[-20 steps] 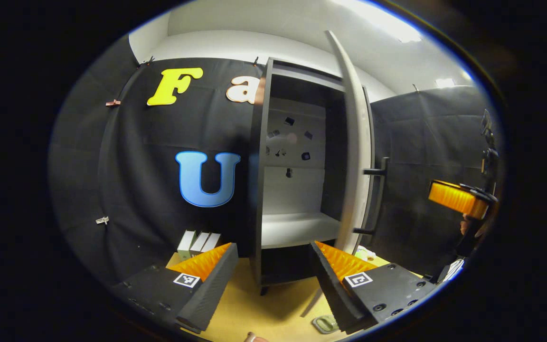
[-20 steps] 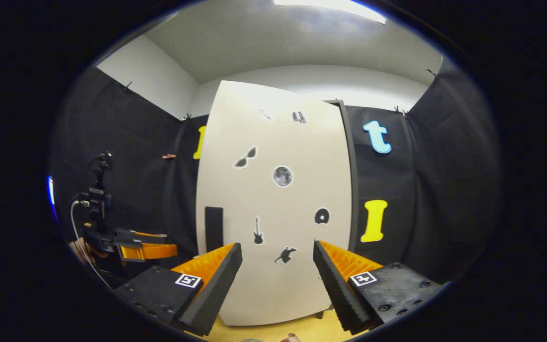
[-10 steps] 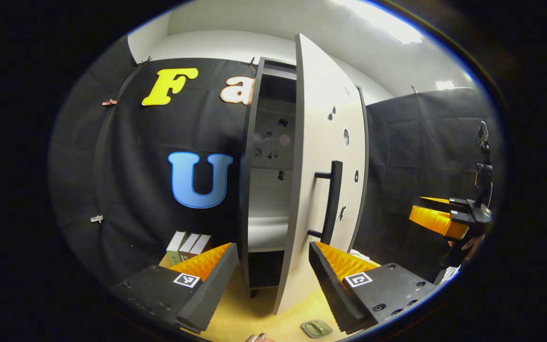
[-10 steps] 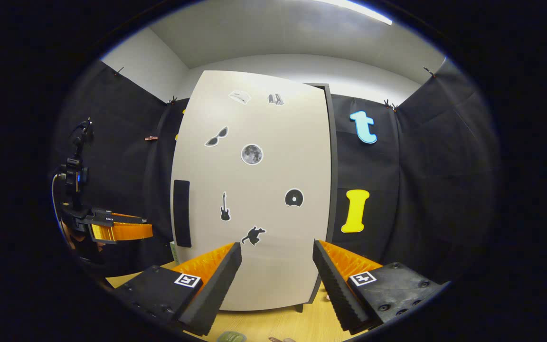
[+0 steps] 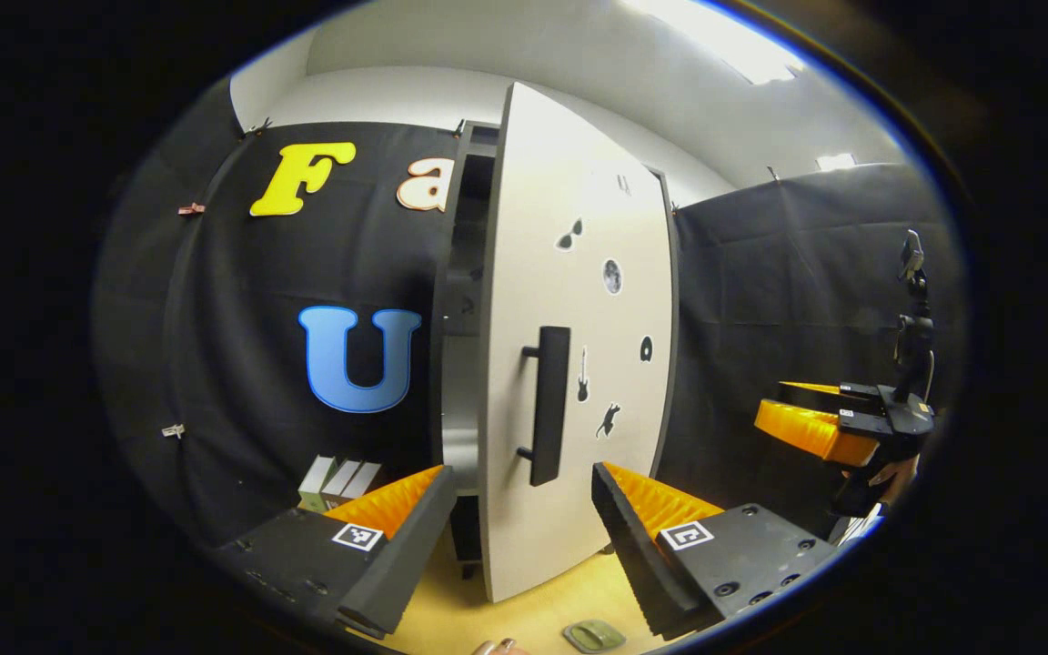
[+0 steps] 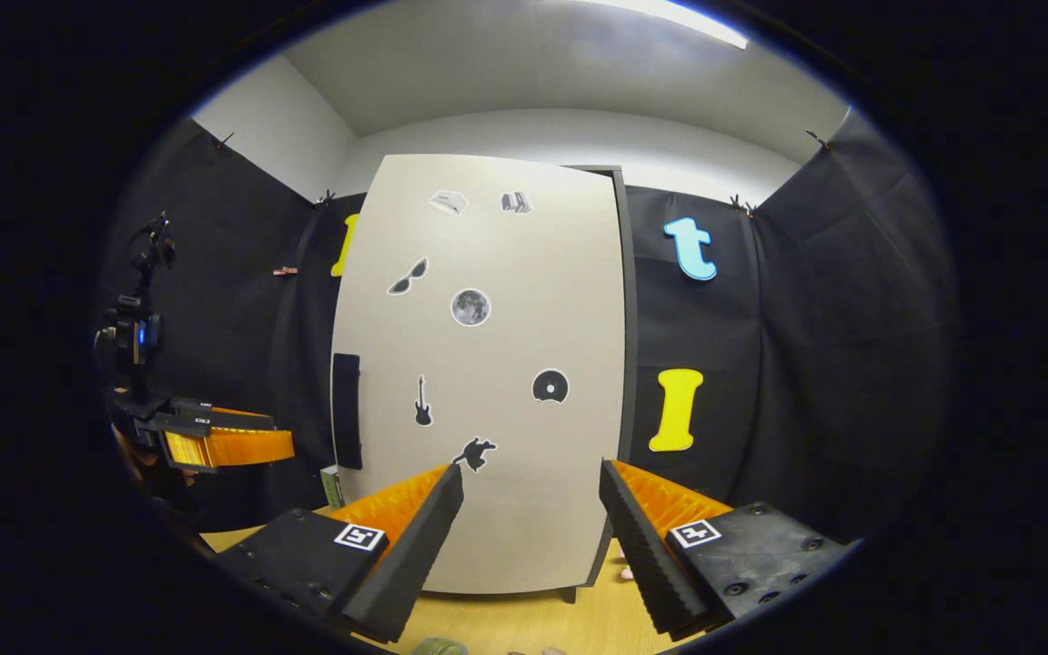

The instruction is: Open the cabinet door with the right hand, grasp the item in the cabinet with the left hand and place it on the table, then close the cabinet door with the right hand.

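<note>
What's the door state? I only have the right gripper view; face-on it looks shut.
Observer: Ajar. In the left gripper view the cabinet door stands off the cabinet frame, and a gap on the handle side opens into the inside.
Operator: Right claw on the handle?
Observer: No. The right claw hangs off to the side, well apart from the handle.

Cabinet door (image 5: 569, 364) ajar; item (image 5: 595, 635) seemingly on table (image 5: 533, 619).
</note>
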`<state>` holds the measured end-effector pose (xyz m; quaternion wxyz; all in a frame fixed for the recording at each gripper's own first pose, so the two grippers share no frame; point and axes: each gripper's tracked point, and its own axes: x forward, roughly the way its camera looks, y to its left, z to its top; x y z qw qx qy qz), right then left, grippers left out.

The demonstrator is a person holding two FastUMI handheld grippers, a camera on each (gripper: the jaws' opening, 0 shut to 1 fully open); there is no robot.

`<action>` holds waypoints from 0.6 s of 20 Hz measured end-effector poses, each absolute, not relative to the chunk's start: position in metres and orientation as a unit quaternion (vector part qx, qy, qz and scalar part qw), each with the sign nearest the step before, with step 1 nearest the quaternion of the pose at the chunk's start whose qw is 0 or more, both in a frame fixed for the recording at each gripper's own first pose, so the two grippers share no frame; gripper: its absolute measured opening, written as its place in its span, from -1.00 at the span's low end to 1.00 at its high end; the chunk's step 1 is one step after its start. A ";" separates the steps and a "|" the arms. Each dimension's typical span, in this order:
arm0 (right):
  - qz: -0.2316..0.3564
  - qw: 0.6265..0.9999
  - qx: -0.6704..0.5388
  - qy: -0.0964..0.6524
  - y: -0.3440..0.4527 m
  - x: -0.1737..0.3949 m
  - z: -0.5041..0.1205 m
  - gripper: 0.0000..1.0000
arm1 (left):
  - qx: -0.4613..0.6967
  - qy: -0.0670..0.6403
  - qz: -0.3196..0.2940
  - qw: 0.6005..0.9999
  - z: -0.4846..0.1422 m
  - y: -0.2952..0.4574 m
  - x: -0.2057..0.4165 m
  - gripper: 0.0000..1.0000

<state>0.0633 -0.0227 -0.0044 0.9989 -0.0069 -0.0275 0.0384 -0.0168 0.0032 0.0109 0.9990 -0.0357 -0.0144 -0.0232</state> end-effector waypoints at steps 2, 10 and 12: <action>0.037 0.999 -0.009 -0.028 -0.024 0.063 -0.004 0.95 | -0.042 -0.016 -0.036 0.998 0.013 -0.006 -0.016 0.89; 0.035 0.999 -0.001 -0.023 -0.025 0.063 -0.006 0.95 | -0.031 -0.021 -0.043 0.998 0.019 -0.017 -0.017 0.89; 0.038 0.999 0.003 -0.022 -0.023 0.062 -0.005 0.95 | -0.030 -0.023 -0.045 0.998 0.021 -0.017 -0.017 0.89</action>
